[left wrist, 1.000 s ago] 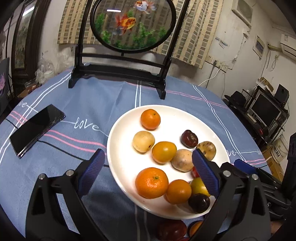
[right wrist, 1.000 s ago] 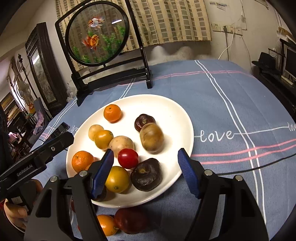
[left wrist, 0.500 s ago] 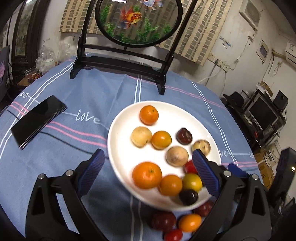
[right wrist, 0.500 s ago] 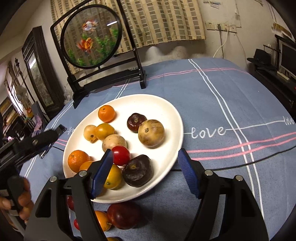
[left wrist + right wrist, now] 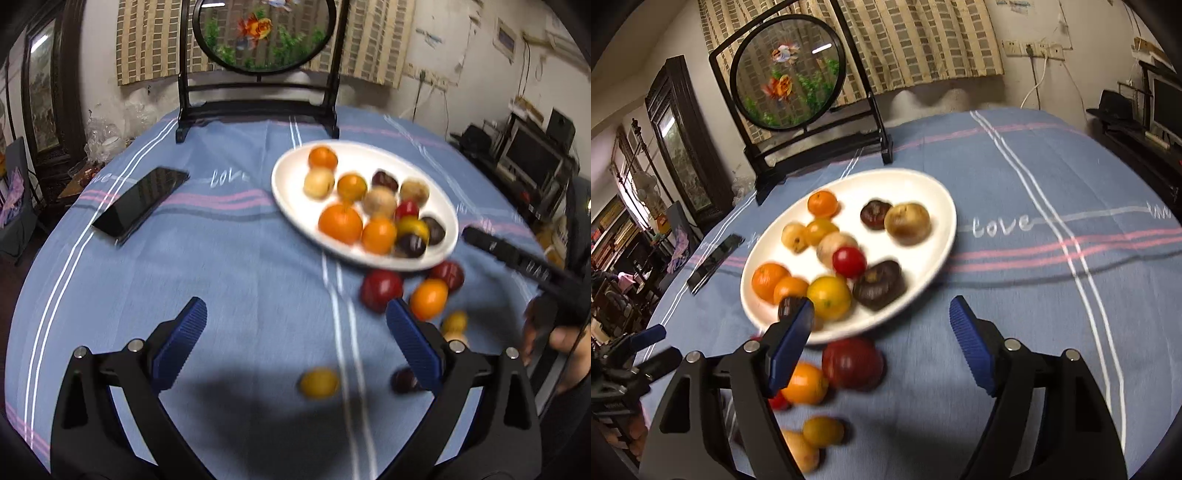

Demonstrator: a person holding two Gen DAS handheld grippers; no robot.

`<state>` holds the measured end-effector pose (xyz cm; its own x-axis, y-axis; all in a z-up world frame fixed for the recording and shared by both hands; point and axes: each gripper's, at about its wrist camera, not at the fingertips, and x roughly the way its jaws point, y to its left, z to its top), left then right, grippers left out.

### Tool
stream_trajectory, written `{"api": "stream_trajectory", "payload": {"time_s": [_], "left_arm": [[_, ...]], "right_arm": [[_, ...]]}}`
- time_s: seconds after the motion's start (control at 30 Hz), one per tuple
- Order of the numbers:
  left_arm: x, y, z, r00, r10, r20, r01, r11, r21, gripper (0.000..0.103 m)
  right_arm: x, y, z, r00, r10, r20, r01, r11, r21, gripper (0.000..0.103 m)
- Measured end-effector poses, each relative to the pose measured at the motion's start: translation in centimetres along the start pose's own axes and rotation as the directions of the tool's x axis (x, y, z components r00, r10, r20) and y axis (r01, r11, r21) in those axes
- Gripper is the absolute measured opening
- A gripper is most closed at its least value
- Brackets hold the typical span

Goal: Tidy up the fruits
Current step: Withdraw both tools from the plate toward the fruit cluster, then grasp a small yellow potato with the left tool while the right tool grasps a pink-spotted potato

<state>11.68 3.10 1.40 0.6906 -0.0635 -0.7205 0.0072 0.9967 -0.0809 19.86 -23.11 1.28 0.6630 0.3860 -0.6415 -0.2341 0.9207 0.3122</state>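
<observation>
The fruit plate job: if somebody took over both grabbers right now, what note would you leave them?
Left gripper: fingers open, nothing between them, hovering over bare tablecloth.
Right gripper: fingers open and just been widening, empty, above the loose fruit.
White plate: already holds about a dozen fruits.
Left to do: fruit on the cloth beside the plate's near rim, including a dark red fruit, an orange fruit and a small yellow fruit.
Phone lies aside.
</observation>
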Motion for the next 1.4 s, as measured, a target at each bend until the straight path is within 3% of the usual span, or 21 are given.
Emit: {"api": "stream_trajectory", "payload": {"time_s": [0.07,0.13,0.47,0.53,0.57,0.6,0.7,0.73,0.87,1.03,1.23,1.4], "left_arm": [[0.1,-0.2,-1.0,1.000,0.010,-0.018,-0.010,1.000,0.024,0.099],[0.3,-0.5,-1.9,0.999,0.019,-0.036,-0.018,0.999,0.048,0.099],[2.4,-0.7,-4.0,0.992,-0.008,-0.125,0.016,0.998,0.058,0.095],[3.0,-1.0,-4.4,0.988,-0.022,-0.154,0.033,0.997,0.069,0.076],[3.0,-1.3,-4.5,0.988,-0.004,-0.154,0.017,0.996,0.084,0.075],[2.9,-1.4,-4.5,0.989,-0.001,-0.149,0.015,0.996,0.093,0.066],[2.7,-1.3,-4.4,0.991,-0.013,-0.135,0.025,0.996,0.089,0.031],[2.5,-1.1,-4.3,0.991,-0.033,-0.132,0.044,0.996,0.079,0.028],[2.4,-1.1,-4.4,0.991,-0.040,-0.127,0.050,0.996,0.078,0.028],[2.6,-1.0,-4.4,0.990,-0.051,-0.134,0.060,0.996,0.068,0.028],[2.7,-1.0,-4.4,0.989,-0.055,-0.135,0.064,0.996,0.063,0.029],[2.7,-1.0,-4.4,0.989,-0.062,-0.134,0.070,0.996,0.055,0.029]], "right_arm": [[-0.6,-0.4,-1.0,0.998,0.049,-0.029,-0.048,0.998,0.034,0.086],[-1.3,-0.6,-1.8,0.998,0.048,-0.043,-0.046,0.997,0.057,0.091],[-4.8,0.5,-4.1,0.998,0.044,-0.045,-0.045,0.999,-0.015,0.091],[-4.8,0.5,-4.5,0.997,0.045,-0.058,-0.046,0.999,-0.016,0.091],[-4.8,0.5,-4.7,0.997,0.045,-0.064,-0.046,0.999,-0.017,0.091],[-4.7,0.7,-4.8,0.996,0.046,-0.072,-0.047,0.999,-0.019,0.091],[-4.7,1.6,-5.2,0.994,0.042,-0.097,-0.048,0.997,-0.058,0.091],[-4.7,1.9,-5.3,0.994,0.040,-0.103,-0.048,0.996,-0.078,0.091],[-4.8,3.8,-6.2,0.988,0.035,-0.153,-0.063,0.981,-0.185,0.091],[-3.2,4.9,-7.3,0.970,-0.009,-0.241,-0.045,0.975,-0.220,0.091],[-1.3,6.5,-7.8,0.958,-0.064,-0.280,-0.014,0.963,-0.270,0.068],[0.0,7.6,-7.5,0.958,-0.080,-0.274,-0.006,0.954,-0.299,0.063]]}}
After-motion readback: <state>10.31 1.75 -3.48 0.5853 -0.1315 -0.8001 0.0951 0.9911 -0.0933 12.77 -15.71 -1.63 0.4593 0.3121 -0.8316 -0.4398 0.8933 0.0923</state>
